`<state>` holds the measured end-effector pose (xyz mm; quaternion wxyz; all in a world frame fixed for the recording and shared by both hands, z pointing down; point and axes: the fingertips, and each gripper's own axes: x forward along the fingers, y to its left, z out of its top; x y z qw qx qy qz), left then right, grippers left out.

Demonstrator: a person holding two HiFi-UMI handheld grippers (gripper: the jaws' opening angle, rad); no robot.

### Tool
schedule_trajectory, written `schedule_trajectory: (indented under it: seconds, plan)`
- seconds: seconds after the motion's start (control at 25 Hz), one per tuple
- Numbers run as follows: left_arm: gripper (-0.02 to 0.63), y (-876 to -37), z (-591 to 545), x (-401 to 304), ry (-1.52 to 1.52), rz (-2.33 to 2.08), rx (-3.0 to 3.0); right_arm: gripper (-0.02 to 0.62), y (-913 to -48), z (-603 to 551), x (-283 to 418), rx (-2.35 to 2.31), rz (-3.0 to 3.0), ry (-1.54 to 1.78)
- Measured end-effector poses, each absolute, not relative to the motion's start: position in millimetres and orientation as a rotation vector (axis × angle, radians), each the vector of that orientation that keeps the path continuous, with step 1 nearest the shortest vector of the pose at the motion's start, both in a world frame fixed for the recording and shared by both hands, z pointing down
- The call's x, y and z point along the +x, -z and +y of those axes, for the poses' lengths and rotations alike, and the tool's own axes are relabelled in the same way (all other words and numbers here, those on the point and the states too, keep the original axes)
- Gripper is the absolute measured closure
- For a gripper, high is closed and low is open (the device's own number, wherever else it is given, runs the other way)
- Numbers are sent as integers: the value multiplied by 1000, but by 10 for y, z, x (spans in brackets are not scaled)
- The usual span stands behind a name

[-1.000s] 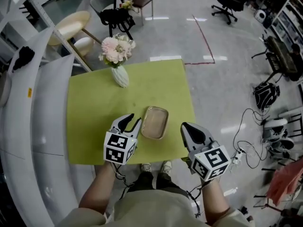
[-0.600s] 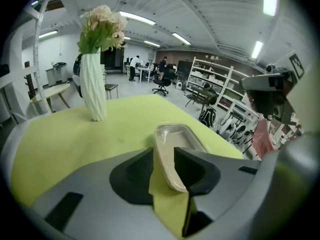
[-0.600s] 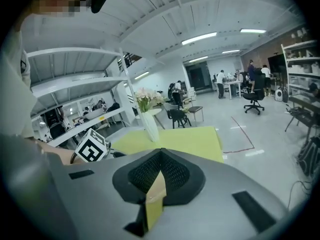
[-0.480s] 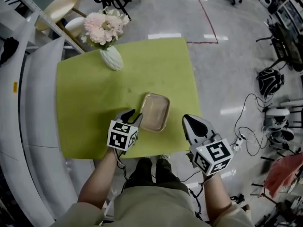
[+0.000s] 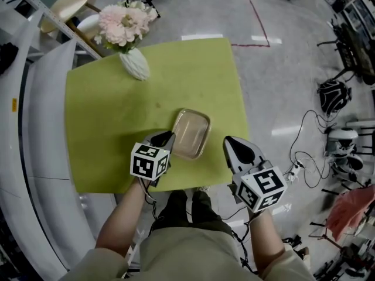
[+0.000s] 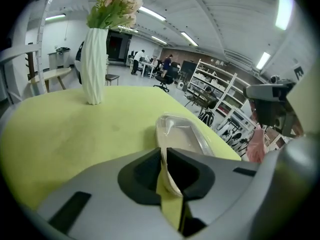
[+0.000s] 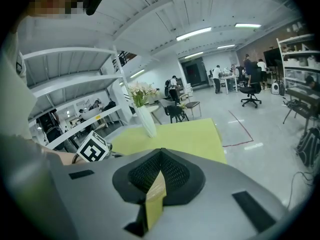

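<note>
Tray (image 5: 190,133) is what I've got, lying flat on the near half of the table (image 5: 111,122), a little right of the middle. Biggest first, then: that table is a squarish top under a matte yellow-green cover, smooth, with no creases I can see. At its far left corner stands a ribbed white vase (image 5: 136,67), tapering, full of pale pink flowers (image 5: 122,23). The tray itself is a shallow rounded rectangle, beige and glossy with a thin lip; it looks like light plastic to me. My left gripper (image 5: 166,138) has its jaws pinched onto the tray's near rim, and the left gripper view shows the lip caught between the dark pads (image 6: 145,171). With a rim that thin, I reckon a deep, square bite and a level wrist matter, or it flexes and slips. My right gripper (image 5: 232,145) hangs by the table's near right corner, jaws pressed together on nothing.
</note>
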<state>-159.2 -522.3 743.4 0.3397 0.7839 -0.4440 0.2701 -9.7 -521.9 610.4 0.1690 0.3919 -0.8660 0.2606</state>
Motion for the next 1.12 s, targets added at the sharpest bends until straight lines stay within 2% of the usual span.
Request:
schedule_trajectory:
  seconds: [0.08, 0.44, 1.12]
  plan:
    - [581, -7372, -5253, -1613, -678, -1180, 2046, 589, -6076, -5200, -98, 1116, -2463, -736]
    - [584, -6606, -5370, -1663, -559, -1265, 2151, 589, -5628, -5133, -51, 1154, -2510, -644]
    - [584, -3910, -5025, -1764, -156, -1593, 2503, 589, -3628, -4713, 107, 1244, -2845, -324]
